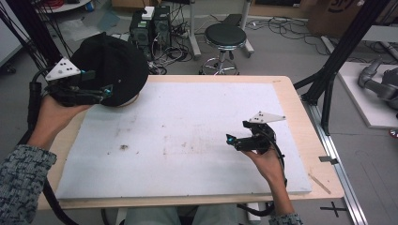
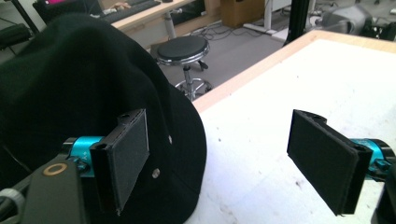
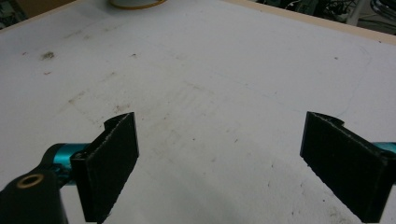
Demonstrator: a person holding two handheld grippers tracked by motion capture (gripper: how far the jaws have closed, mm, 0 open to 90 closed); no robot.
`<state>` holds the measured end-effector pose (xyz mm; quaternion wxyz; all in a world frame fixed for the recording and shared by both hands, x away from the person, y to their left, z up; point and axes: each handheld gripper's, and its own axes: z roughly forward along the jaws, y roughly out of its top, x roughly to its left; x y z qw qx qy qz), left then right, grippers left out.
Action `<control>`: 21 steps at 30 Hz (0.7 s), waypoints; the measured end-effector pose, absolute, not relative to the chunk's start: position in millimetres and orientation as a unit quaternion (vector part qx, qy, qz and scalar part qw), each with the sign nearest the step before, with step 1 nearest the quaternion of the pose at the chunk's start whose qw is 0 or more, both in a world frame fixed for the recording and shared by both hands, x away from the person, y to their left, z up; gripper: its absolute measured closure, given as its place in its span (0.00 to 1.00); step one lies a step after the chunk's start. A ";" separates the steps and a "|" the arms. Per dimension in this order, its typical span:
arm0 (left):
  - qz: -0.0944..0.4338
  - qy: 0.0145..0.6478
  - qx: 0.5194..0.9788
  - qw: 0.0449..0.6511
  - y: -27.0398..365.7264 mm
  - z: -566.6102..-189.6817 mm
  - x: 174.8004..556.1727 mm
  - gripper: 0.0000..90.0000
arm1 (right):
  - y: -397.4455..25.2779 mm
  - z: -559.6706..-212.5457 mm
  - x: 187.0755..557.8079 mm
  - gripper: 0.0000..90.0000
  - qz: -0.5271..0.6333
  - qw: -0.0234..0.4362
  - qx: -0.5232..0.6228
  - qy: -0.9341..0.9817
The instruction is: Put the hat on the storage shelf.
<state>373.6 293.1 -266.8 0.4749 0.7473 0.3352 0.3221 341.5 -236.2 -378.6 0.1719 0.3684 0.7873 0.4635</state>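
Observation:
A black cap (image 1: 110, 63) sits on a round pale base (image 1: 131, 100) at the far left corner of the white board (image 1: 187, 122). My left gripper (image 1: 105, 91) is raised beside the cap's near side. In the left gripper view the jaws of this gripper (image 2: 229, 163) stand wide open; its left pad (image 2: 126, 154) is in front of the cap (image 2: 70, 84), and only bare board lies between them. My right gripper (image 1: 231, 139) hovers low over the board's right half. Its jaws (image 3: 224, 163) are wide open with nothing between them.
The white board covers a wooden table (image 1: 300, 103) and carries faint dirt marks (image 1: 123, 147). The pale base (image 3: 135, 3) shows at the top of the right gripper view. Beyond the table stand a round stool (image 1: 225, 36) and computer cases (image 1: 150, 26) with cables.

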 end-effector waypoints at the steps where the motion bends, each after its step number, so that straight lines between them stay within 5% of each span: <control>1: 0.317 0.337 0.747 0.478 292.9 -269.8 371.8 0.23 | -236.0 -378.5 342.4 0.13 0.465 0.171 0.367 0.788; 21: 0.314 0.366 0.734 0.478 294.4 -336.9 333.8 0.23 | -228.7 -378.7 346.4 0.13 0.460 0.170 0.363 0.792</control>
